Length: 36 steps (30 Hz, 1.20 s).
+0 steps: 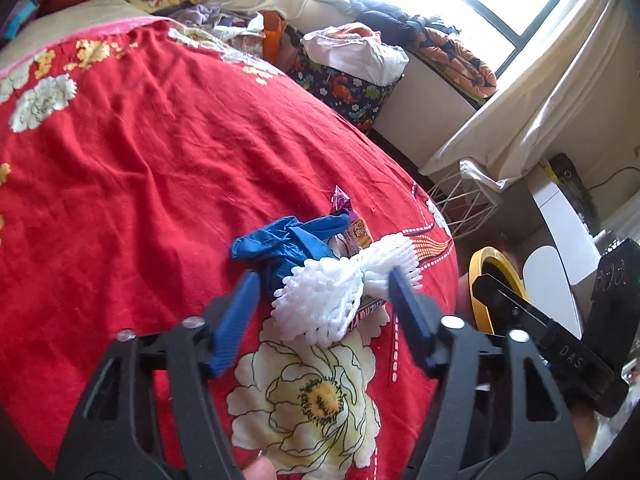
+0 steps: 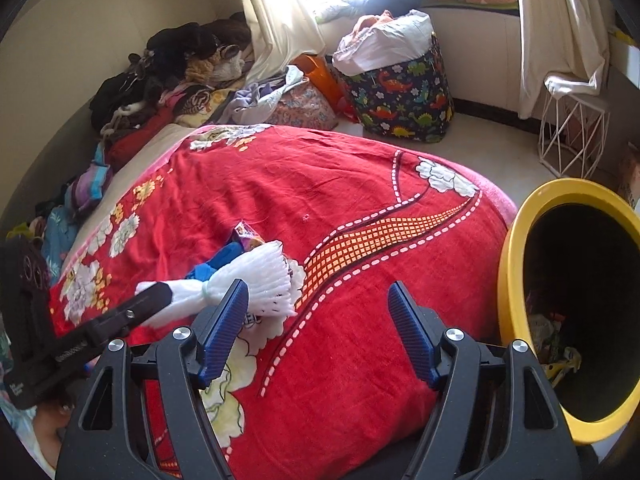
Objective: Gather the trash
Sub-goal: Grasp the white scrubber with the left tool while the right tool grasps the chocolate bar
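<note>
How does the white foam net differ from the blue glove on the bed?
The white foam net is ribbed mesh, pinched at its middle; the blue glove is smooth and crumpled. The net lies between the left gripper's fingers; the glove lies just beyond. Both rest on the red blanket.

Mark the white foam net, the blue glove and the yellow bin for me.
white foam net (image 1: pixel 328 292), left wrist view, on its near fanned end.
blue glove (image 1: pixel 288 236), left wrist view, on its crumpled middle.
yellow bin (image 2: pixel 516 280), right wrist view, on its left rim.
</note>
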Tool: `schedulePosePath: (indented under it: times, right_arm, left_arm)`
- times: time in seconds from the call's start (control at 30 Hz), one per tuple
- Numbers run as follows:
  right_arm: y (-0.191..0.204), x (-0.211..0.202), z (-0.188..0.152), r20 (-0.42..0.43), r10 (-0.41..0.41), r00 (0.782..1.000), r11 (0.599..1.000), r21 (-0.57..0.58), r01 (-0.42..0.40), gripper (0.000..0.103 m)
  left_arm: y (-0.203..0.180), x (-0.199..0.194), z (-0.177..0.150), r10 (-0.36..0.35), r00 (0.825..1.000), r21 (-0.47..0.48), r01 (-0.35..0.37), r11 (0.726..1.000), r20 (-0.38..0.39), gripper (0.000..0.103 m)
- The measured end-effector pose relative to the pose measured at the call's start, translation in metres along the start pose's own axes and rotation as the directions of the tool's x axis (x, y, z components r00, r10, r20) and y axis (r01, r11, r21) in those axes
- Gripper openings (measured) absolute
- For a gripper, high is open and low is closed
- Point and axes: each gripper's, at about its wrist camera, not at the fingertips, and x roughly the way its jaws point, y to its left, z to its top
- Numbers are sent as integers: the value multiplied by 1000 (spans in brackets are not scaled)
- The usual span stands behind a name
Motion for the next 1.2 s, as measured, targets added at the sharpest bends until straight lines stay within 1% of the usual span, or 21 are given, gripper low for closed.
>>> schedulePosePath:
  times: [0.03, 0.07, 0.1, 0.13, 0.2, 0.3, 0.43, 0.53, 0.6, 0.63, 0.67, 0.7, 0.8, 0.87, 0.97, 1.0, 1.03, 1.2]
  right_arm:
    - [0, 2, -1, -9, 5, 1000, 1000, 1, -5, 70]
    - [2, 6, -2, -20, 10, 1000, 1000, 1, -10, 70]
    - [4, 8, -3, -28, 12, 1000, 1000, -1, -12, 70]
    - [7, 11, -6, -40, 19, 999, 1000, -1, -19, 70]
    - [12, 16, -10, -59, 29, 998, 1000, -3, -29, 70]
    - [25, 28, -15, -86, 44, 995, 999, -17, -45, 70]
    - [39, 45, -16, -110, 55, 992, 998, -14, -57, 70]
    - [45, 60, -15, -130, 57, 990, 998, 14, -56, 68]
    - [45, 70, -16, -156, 67, 985, 997, 47, -61, 62]
    - [44, 74, -17, -169, 73, 983, 996, 60, -64, 54]
    - [43, 78, -18, -182, 95, 979, 994, 76, -82, 48]
    - [43, 79, -19, -189, 110, 976, 992, 83, -96, 36]
    - [43, 73, -21, -179, 140, 974, 989, 72, -128, 30]
    - [44, 64, -22, -169, 153, 974, 988, 54, -146, 28]
    - [38, 47, -23, -149, 182, 972, 983, 60, -175, 26]
    - [36, 41, -22, -144, 193, 971, 981, 63, -185, 23]
    - [33, 38, -22, -142, 201, 969, 979, 64, -193, 17]
    - [22, 12, -17, -99, 204, 974, 979, 48, -200, 15]
  left_arm:
    - [0, 2, 0, 0, 1000, -1, 0, 1000, -5, 38]
    - [0, 4, 0, -12, 1000, -2, 12, 1000, -14, 32]
    - [0, 5, 0, -20, 1000, -3, 20, 1000, -17, 19]
    - [1, 5, 1, -25, 999, -3, 25, 1000, -19, 16]
    - [3, 0, 2, -23, 1000, -9, 23, 1000, 6, 13]
    - [10, -17, 9, -42, 997, -36, 44, 998, 68, 12]
    - [16, -36, 19, -18, 992, -38, 23, 999, 121, 12]
    - [21, -47, 24, -8, 989, -47, 16, 999, 148, 12]
    - [22, -53, 26, 4, 987, -42, 3, 999, 161, 12]
    - [23, -54, 27, 7, 986, -40, 0, 999, 164, 12]
    - [23, -56, 27, 7, 986, -40, -1, 999, 167, 12]
    - [25, -57, 29, 8, 986, -41, -1, 999, 168, 12]
    - [25, -57, 28, 14, 986, -39, -7, 999, 169, 12]
    - [24, -57, 28, 11, 986, -39, -4, 999, 167, 12]
    - [21, -58, 28, 8, 986, -24, -4, 1000, 169, 12]
    - [18, -58, 27, 7, 985, -19, -4, 1000, 170, 12]
    - [15, -58, 27, 7, 985, -14, -4, 1000, 171, 12]
    - [0, -57, 27, -8, 985, 20, 5, 1000, 172, 12]
